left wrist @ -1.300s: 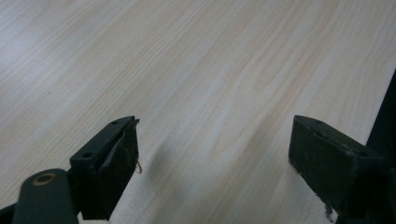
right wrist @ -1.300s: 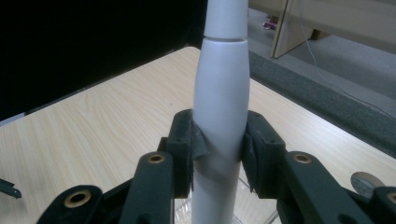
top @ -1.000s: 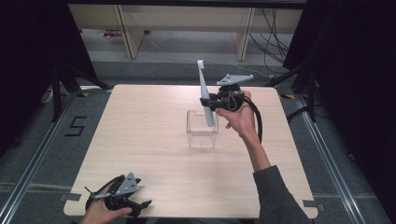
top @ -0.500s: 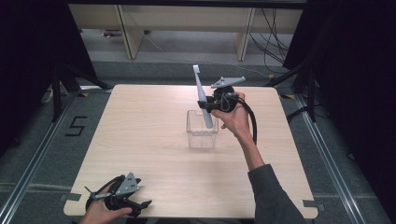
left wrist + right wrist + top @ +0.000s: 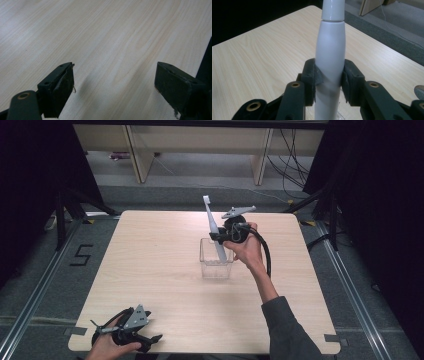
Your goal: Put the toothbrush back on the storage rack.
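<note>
A white electric toothbrush point(image 5: 214, 231) stands nearly upright, brush head up and leaning a little to the left. Its lower end reaches into a clear plastic box point(image 5: 216, 267) near the middle of the table. My right gripper point(image 5: 219, 238) is shut on the toothbrush handle point(image 5: 330, 65), with the black pads pressing on both sides in the right gripper view. My left gripper point(image 5: 156, 340) rests at the front left edge of the table. Its jaws stand wide apart over bare wood point(image 5: 112, 50) with nothing between them.
The light wooden table point(image 5: 150, 250) has dark floor and metal rails around it. Shelving and cables lie beyond the far edge. A black cable point(image 5: 265, 252) loops from the right gripper along the forearm.
The right gripper has moved down and a little left with the toothbrush, bringing its lower end into the clear box. The left gripper has stayed where it was.
</note>
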`<action>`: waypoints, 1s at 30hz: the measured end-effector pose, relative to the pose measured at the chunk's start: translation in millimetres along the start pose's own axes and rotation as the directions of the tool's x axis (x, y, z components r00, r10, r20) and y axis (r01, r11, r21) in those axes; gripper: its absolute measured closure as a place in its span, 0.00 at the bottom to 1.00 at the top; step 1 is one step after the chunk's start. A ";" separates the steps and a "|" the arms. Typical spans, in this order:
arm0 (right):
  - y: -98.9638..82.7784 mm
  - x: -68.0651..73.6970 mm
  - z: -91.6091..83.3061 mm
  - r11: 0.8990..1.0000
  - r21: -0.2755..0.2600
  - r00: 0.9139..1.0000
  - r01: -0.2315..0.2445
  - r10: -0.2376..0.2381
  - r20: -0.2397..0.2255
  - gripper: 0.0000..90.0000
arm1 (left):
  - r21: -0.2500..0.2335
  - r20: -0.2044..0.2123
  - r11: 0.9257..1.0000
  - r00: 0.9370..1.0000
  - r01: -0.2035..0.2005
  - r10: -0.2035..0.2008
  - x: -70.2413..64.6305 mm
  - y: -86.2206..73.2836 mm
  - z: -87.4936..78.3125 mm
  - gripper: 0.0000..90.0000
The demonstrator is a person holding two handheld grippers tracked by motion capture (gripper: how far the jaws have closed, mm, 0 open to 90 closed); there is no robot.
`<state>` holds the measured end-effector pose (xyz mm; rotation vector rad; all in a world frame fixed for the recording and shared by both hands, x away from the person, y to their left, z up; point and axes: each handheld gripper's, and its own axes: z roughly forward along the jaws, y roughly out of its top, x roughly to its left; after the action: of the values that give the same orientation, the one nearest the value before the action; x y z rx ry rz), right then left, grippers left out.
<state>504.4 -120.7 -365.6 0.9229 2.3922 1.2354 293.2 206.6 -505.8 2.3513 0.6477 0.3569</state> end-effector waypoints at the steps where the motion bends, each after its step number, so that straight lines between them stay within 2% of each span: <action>1: -0.4 0.5 0.9 1.000 0.006 1.000 -0.004 0.004 -0.007 0.75 | 0.000 0.000 1.000 1.000 0.000 0.000 0.0 0.0 -0.1 0.17; 3: -1.1 0.5 2.9 1.000 -0.005 1.000 0.016 -0.016 0.006 0.75 | -0.001 0.000 1.000 1.000 0.000 0.000 0.0 0.0 -0.1 0.17; 4: -1.4 1.4 2.6 1.000 0.014 1.000 0.003 -0.003 -0.004 0.75 | 0.000 0.001 1.000 1.000 0.000 0.000 0.0 0.0 0.0 0.17; 5: -2.5 1.4 4.8 1.000 0.010 1.000 0.006 -0.006 -0.013 0.75 | 0.000 0.000 1.000 1.000 0.001 -0.001 -0.1 -0.1 0.1 0.17; 10: -6.4 2.0 7.3 0.999 0.032 1.000 0.006 -0.006 -0.004 0.75 | -0.008 -0.006 1.000 1.000 0.008 -0.008 -1.5 -0.5 0.3 0.17; 11: -7.8 3.2 8.7 1.000 0.030 1.000 -0.011 0.011 -0.009 0.75 | -0.010 -0.006 1.000 1.000 0.019 -0.019 -2.0 -0.7 0.8 0.17; 12: -8.9 0.8 9.1 0.999 0.035 1.000 0.017 -0.017 -0.003 0.75 | -0.012 -0.006 1.000 1.000 0.010 -0.011 -1.7 -0.6 0.6 0.17; 14: -10.2 2.0 11.0 0.999 0.033 1.000 0.001 -0.001 -0.008 0.75 | -0.009 -0.005 1.000 1.000 0.019 -0.019 -2.1 -0.9 0.9 0.17; 15: -11.2 2.3 12.4 0.999 0.047 1.000 -0.005 0.005 0.003 0.75 | -0.011 -0.005 1.000 1.000 0.017 -0.017 -2.1 -0.8 0.8 0.17; 16: -11.2 2.3 12.4 0.999 0.047 1.000 -0.005 0.005 0.003 0.75 | -0.010 -0.006 1.000 1.000 0.003 -0.003 -1.2 -0.6 0.5 0.17; 17: -11.7 1.3 14.4 0.999 0.053 1.000 0.012 -0.013 0.011 0.75 | -0.010 -0.006 1.000 1.000 0.006 -0.006 -1.3 -0.7 0.5 0.17; 19: -11.9 1.4 15.4 0.998 0.055 1.000 0.018 -0.019 0.009 0.75 | -0.008 -0.006 1.000 1.000 0.002 -0.002 -0.9 -0.7 0.3 0.17; 23: -13.2 3.6 20.4 0.997 0.071 1.000 0.023 -0.024 0.011 0.75 | 0.000 -0.001 1.000 1.000 0.003 -0.003 -0.5 -0.6 0.0 0.17; 24: -13.1 4.0 20.1 0.996 0.091 1.000 0.023 -0.024 0.009 0.75 | 0.000 -0.001 1.000 1.000 0.003 -0.003 -0.6 -0.6 0.0 0.17; 25: -14.3 4.7 22.8 0.997 0.078 1.000 0.014 -0.015 0.015 0.75 | 0.000 -0.002 1.000 1.000 0.003 -0.003 -0.6 -0.4 0.1 0.17; 26: -13.8 4.0 22.2 0.995 0.102 1.000 0.022 -0.024 0.012 0.75 | -0.001 0.001 1.000 1.000 0.016 -0.016 -1.4 -0.6 0.5 0.17; 27: -15.2 4.9 24.5 0.994 0.109 1.000 0.027 -0.028 0.009 0.75 | 0.000 0.000 1.000 1.000 0.008 -0.008 -1.0 -0.5 0.3 0.17; 30: -16.7 2.9 27.6 0.993 0.103 0.998 0.054 -0.056 0.019 0.75 | -0.010 -0.006 1.000 1.000 0.008 -0.008 -1.3 -1.0 0.5 0.17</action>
<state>509.8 -108.9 -395.3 0.8886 2.4664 1.0862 292.0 206.3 -506.9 2.3382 0.6560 0.3627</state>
